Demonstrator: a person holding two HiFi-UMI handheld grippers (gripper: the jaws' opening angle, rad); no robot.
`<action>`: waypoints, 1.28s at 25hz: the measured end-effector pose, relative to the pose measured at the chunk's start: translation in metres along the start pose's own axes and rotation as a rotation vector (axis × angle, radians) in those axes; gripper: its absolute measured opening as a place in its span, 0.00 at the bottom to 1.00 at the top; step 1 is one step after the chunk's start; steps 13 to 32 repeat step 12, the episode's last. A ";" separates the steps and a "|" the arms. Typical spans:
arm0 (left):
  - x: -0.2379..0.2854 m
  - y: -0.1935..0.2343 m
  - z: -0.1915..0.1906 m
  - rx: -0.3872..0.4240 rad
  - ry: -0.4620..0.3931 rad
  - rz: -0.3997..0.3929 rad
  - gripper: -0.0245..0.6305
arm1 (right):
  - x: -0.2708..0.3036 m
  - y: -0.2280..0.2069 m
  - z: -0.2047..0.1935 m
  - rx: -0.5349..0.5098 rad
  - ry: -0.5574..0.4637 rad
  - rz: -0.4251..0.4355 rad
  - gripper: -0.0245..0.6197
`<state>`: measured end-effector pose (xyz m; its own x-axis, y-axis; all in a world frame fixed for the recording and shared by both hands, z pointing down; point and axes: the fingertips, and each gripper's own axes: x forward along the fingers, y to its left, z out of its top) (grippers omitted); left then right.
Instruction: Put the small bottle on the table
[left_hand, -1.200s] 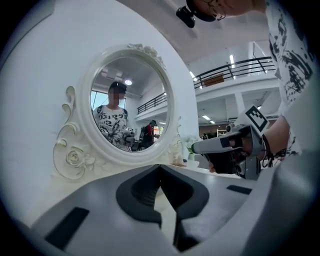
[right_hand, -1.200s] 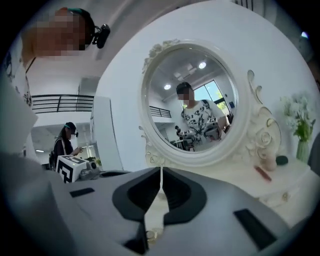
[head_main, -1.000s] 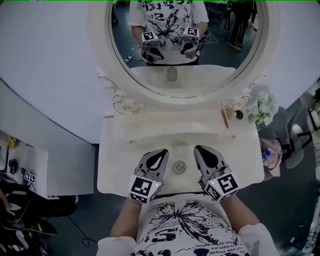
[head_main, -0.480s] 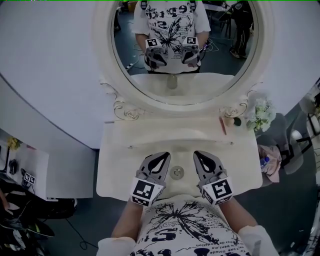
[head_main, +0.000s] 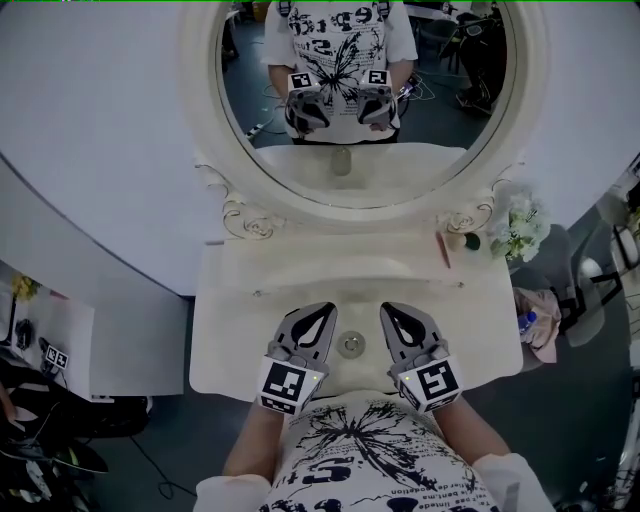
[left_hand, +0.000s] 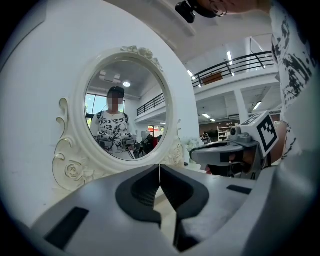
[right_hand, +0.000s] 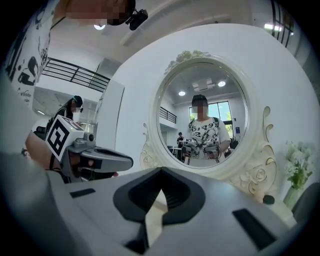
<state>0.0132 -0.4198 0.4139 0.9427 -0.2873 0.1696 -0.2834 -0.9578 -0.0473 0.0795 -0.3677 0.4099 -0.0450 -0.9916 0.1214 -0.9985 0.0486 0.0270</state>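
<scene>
A small pale bottle (head_main: 351, 345) stands on the cream dressing table (head_main: 240, 330), seen from above as a round top; its reflection shows in the mirror (head_main: 342, 160). My left gripper (head_main: 324, 314) hovers just left of it and my right gripper (head_main: 391, 313) just right of it, neither touching it. Both are shut with nothing between the jaws. In the left gripper view the left gripper (left_hand: 160, 167) points at the oval mirror (left_hand: 125, 115), with the right gripper (left_hand: 227, 152) alongside. In the right gripper view the right gripper (right_hand: 161, 171) faces the mirror (right_hand: 202, 115) too. The bottle is hidden in both gripper views.
A raised shelf below the mirror frame carries a pinkish stick (head_main: 442, 247) and a small dark round thing (head_main: 472, 241). White flowers (head_main: 522, 228) stand at the table's right end. Beside the table lies a blue-capped bottle (head_main: 527, 322) on pink cloth. The person's body is against the front edge.
The right gripper has drawn a little to the left and back toward the table's front edge. The left gripper has barely moved. The head view has shifted slightly.
</scene>
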 end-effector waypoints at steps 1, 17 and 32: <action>0.000 0.001 0.000 0.002 0.002 0.001 0.07 | 0.001 0.001 0.000 0.000 0.001 0.000 0.06; 0.000 0.002 0.000 -0.012 -0.013 -0.020 0.07 | 0.001 -0.007 -0.011 0.029 0.015 -0.062 0.06; 0.000 0.002 0.000 -0.012 -0.013 -0.020 0.07 | 0.001 -0.007 -0.011 0.029 0.015 -0.062 0.06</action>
